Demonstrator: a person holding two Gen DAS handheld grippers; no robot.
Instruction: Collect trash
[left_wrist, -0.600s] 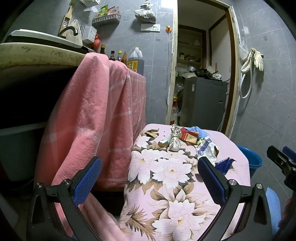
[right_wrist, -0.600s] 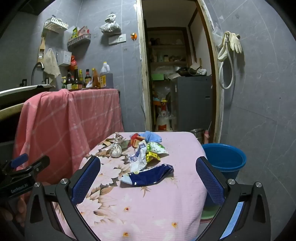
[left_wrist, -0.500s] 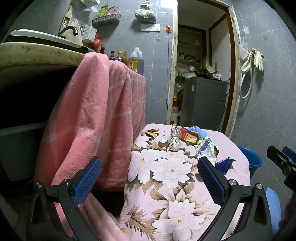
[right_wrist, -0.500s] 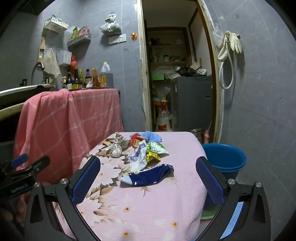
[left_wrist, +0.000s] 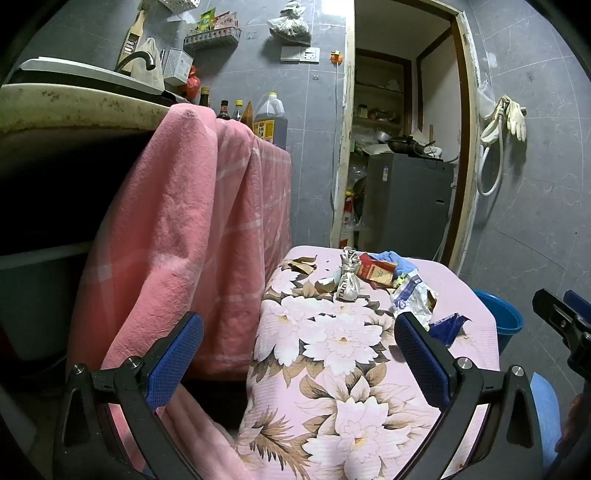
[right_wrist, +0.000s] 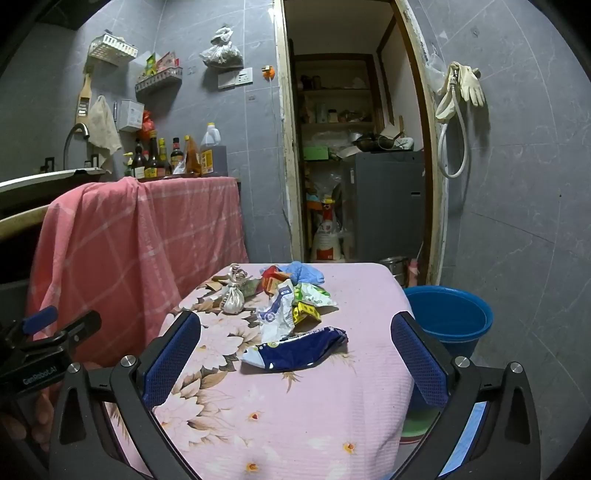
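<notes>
Pink floral tabletop (right_wrist: 295, 417) holds every crumpled wrapper (right_wrist: 295, 352) uncollected, blue bucket (right_wrist: 448, 317) beside it, while both tongs, left (left_wrist: 299, 360) and right (right_wrist: 295, 354), gape wide, empty.

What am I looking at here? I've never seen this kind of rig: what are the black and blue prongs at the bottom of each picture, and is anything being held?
No robot: a person carries a two-finger gripper in each hand, with a camera on each looking along its fingers. One picture is the left gripper's view, the other the right gripper's. The blue-padded prongs are the fingers. Both stand wide open with nothing between them.

Ahead is a table under a pink flowered cloth. On it lies litter: a dark blue wrapper nearest, a crumpled white packet, a small tied silvery bag, a blue glove. A blue bucket stands on the floor beside the table.
</notes>
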